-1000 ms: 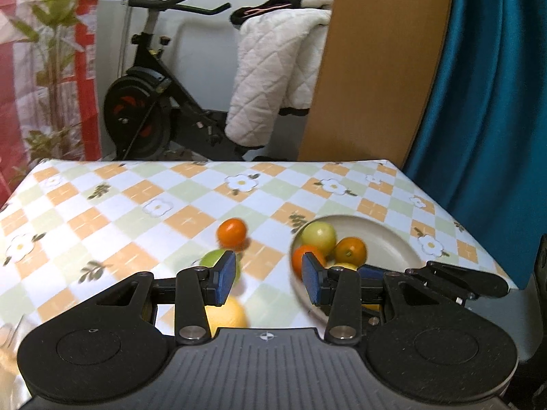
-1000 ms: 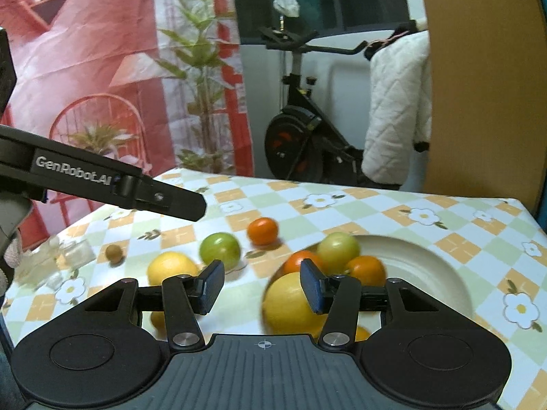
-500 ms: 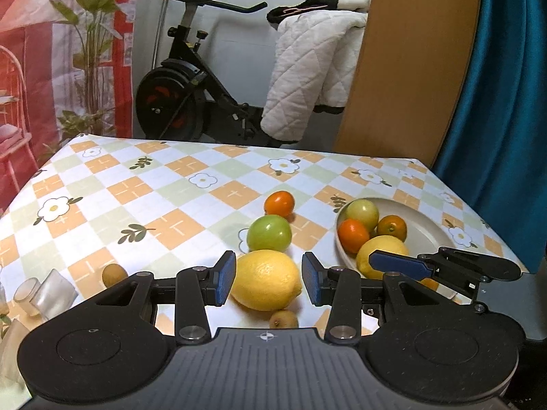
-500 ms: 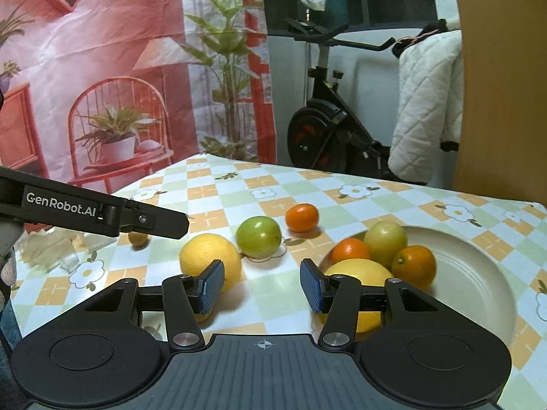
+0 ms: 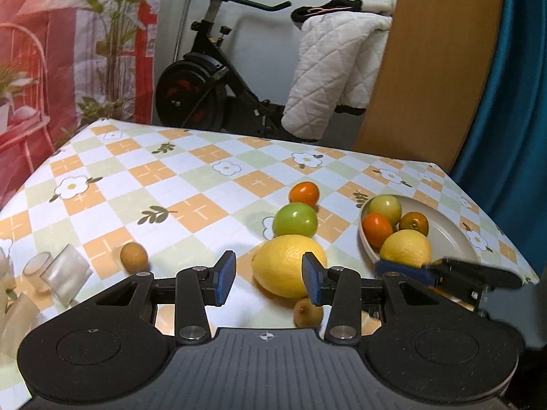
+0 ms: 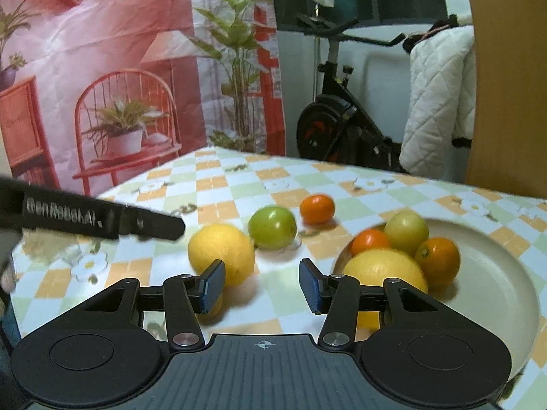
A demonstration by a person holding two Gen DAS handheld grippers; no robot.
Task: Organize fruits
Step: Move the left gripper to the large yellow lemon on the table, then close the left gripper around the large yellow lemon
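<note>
On the checked tablecloth lie a lemon [image 5: 287, 264], a green apple [image 5: 295, 220], an orange [image 5: 304, 193] and two small brown fruits [image 5: 134, 256], [image 5: 307, 311]. The cream plate [image 5: 454, 239] at the right holds a second lemon [image 5: 405, 249], a pale apple and two oranges. My left gripper [image 5: 269, 282] is open just short of the table lemon, without touching it. My right gripper [image 6: 262, 285] hovers over bare cloth between the table lemon [image 6: 222, 253] and the plate [image 6: 495, 273]. Its jaws are closing with nothing between them.
Clear glass pieces [image 5: 65, 273] lie at the table's left edge. Beyond the far edge stand an exercise bike [image 5: 205, 89], a white quilt [image 5: 335, 78] and a wooden panel [image 5: 434, 68]. A teal curtain hangs at the right. One right gripper finger [image 5: 478, 275] reaches past the plate's near rim.
My left gripper swung left from the plate side to face the table lemon. My right gripper drew back and left from the plate's lemon to the gap beside the plate.
</note>
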